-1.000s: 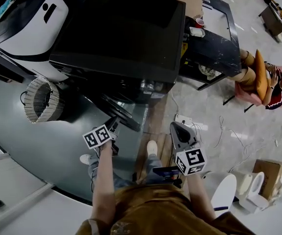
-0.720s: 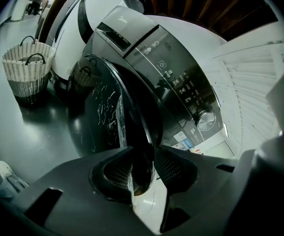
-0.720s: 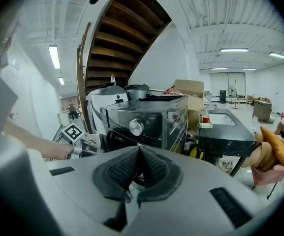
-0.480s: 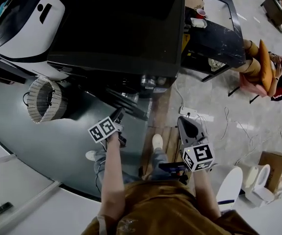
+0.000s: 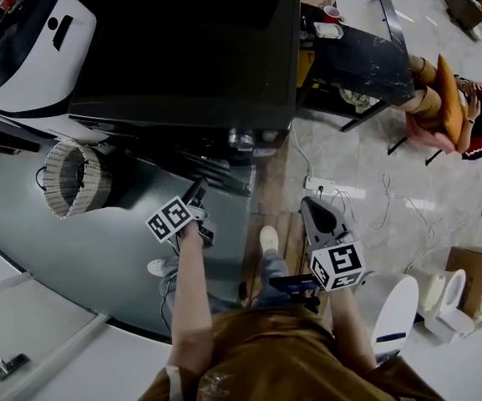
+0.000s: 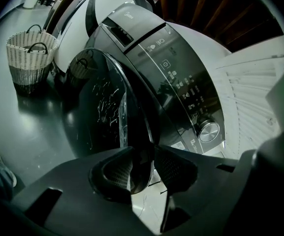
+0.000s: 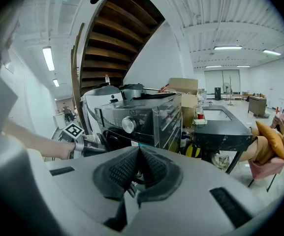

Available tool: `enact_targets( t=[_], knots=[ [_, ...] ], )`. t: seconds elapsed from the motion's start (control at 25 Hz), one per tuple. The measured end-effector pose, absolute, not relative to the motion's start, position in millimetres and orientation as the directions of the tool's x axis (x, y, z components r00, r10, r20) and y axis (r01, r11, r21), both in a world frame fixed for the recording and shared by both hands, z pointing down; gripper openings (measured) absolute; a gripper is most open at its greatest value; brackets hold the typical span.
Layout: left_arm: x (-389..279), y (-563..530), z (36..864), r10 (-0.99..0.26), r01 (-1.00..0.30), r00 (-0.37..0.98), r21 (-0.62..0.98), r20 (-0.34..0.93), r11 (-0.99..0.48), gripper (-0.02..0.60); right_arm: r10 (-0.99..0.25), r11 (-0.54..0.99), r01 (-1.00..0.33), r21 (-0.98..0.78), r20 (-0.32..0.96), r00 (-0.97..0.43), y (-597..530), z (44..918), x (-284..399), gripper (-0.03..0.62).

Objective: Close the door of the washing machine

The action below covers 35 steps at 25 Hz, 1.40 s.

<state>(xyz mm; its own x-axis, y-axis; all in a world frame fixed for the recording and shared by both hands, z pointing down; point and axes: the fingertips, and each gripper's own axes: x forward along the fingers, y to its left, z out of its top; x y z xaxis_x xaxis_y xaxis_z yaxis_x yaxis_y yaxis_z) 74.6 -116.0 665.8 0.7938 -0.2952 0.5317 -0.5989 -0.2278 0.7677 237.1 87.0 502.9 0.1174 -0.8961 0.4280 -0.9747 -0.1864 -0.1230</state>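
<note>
Two claws are in view, but only one is at work. The left claw (image 6: 139, 170) is clamped on the outer rim of the door (image 6: 100, 112). The dark rim sits wedged between its ribbed pads at the bottom centre of the left gripper view. The round door stands partly open and fills the middle left of that frame, with the washing machine (image 6: 181, 82) and its dial to the right.

The right claw (image 7: 139, 154) is closed on nothing, pads together, low in its own view and well apart from the door.

The door looks rigid and fairly heavy, swinging on a hinge, so it should move as one piece under a steady sideways push. Its glossy glass bowl is probably slippery and best left alone. The rim at the edge far from the hinge, where the left claw already bites, is the sensible place to hold.
</note>
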Motion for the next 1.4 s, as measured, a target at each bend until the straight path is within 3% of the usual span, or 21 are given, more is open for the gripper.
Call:
enact_targets(
  t=[1.4],
  knots=[
    [128,-148,666,-0.354,-0.573,0.776,0.818,0.522,-0.051,0.152,-0.891,-0.162,-0.977,-0.141,0.447,0.084,73,514,261,0.013]
  ],
)
